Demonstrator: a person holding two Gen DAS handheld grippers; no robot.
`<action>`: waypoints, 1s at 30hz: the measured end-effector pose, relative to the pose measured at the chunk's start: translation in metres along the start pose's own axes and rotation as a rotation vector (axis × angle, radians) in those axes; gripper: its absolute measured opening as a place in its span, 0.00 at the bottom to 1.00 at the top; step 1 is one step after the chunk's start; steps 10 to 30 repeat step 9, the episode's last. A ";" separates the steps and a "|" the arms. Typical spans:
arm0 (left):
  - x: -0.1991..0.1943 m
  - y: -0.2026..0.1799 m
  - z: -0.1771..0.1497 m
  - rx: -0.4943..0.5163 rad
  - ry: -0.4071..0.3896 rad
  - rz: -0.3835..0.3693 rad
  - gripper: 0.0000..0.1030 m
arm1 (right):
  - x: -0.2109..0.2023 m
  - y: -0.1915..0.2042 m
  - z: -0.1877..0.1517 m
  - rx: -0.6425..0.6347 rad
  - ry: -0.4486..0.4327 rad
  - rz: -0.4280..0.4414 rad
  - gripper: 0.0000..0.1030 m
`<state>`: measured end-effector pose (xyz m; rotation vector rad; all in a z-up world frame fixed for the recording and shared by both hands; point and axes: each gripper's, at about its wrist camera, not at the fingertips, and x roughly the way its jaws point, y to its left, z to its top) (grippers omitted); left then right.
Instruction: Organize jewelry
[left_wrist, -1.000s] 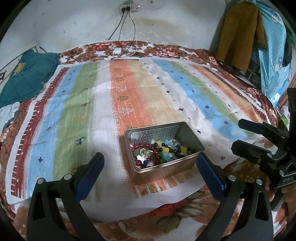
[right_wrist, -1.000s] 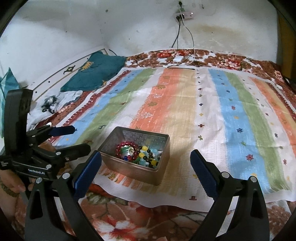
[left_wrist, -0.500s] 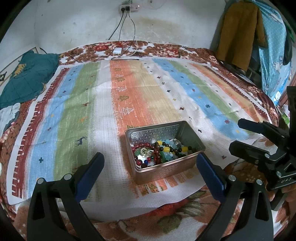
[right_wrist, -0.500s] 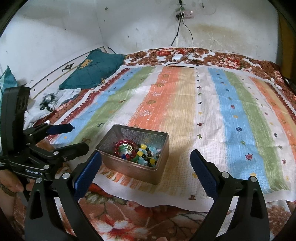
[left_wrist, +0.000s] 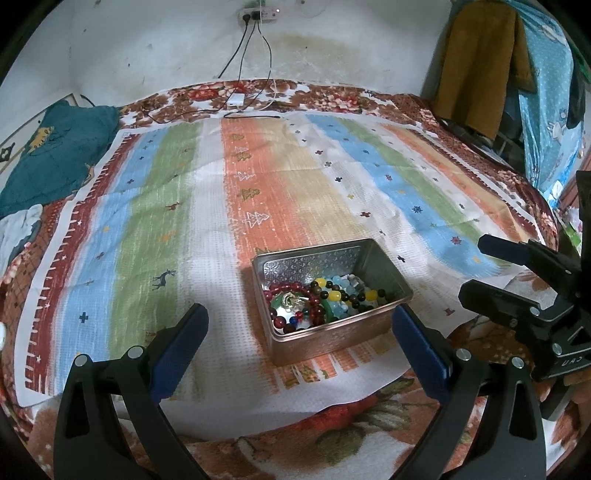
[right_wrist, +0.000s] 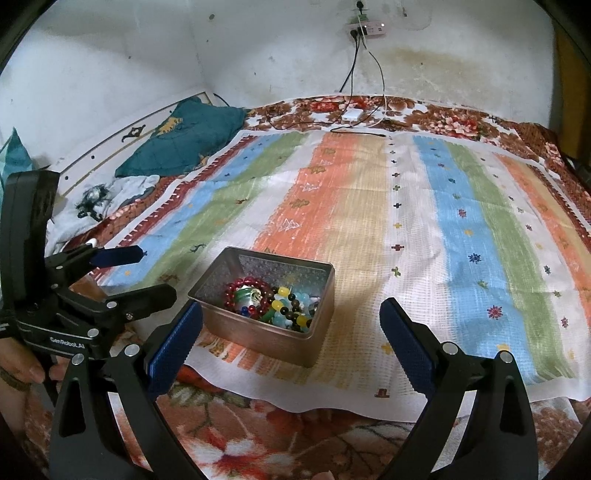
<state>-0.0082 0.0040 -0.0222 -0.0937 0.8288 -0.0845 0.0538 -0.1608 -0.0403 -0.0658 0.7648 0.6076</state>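
Fingers spread wide on both grippers, nothing held, both hanging short of the tin.

Left gripper (left_wrist: 297, 334) frames the metal tin (left_wrist: 334, 330) on the striped cloth (left_wrist: 207, 221); inside, a red bead bracelet (left_wrist: 291, 301) lies tangled with yellow, dark and pale blue beads (left_wrist: 345, 295). Right gripper (right_wrist: 291, 328) waits just beside it, jaws equally apart. I'd worry that pinching one strand drags the whole knot up, or a jaw nudges the light tin and skids it across the loose cloth.

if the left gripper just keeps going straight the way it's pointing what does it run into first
Most likely the tin of beads. The left gripper, open and empty, frames the tin's near wall between its fingers, so it would meet that wall or rim before the striped cloth behind. Depth is hard to judge through the fisheye.
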 end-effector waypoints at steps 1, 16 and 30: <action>0.000 0.002 0.000 0.000 0.000 -0.001 0.95 | 0.000 0.000 0.000 0.001 0.000 0.000 0.94; 0.002 -0.005 -0.001 0.009 0.009 -0.003 0.95 | 0.000 0.000 0.000 0.001 0.001 0.000 0.94; 0.002 -0.005 -0.001 0.009 0.009 -0.003 0.95 | 0.000 0.000 0.000 0.001 0.001 0.000 0.94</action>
